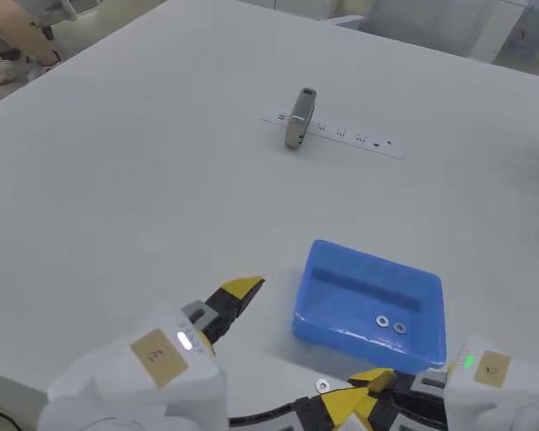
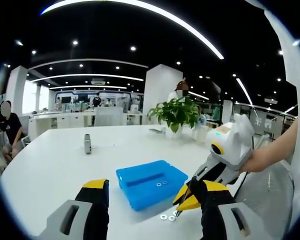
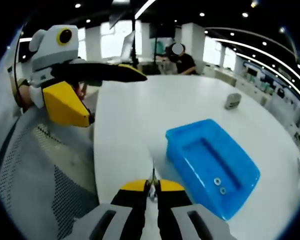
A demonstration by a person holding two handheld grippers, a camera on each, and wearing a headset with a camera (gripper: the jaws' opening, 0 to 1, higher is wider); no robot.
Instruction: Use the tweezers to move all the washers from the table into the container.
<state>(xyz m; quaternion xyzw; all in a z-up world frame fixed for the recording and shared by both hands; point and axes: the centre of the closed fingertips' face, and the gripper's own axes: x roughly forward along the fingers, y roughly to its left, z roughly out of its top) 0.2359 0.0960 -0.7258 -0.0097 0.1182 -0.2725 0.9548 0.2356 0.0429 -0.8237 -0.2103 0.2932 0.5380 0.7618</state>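
We've got the right gripper (image 3: 151, 186) clamped shut on the tweezers (image 3: 153, 172). The tips are aimed down at the surface (image 1: 162, 180) just off the container's (image 1: 359, 287) 7 o'clock corner, since that's where the loose washers (image 2: 164, 217) are. In the left gripper view there are two of them, side by side. Two more washers (image 1: 383, 321) already lie in the container, toward its 5 o'clock side. The left gripper (image 2: 149, 189) hangs wide open with nothing in it, around 9 o'clock from the container; we reckon it's just parked out of the way. The tweezers are held slanted, probably so the tips can pinch a thin flat ring. We can't tell if the tips touch a washer yet.
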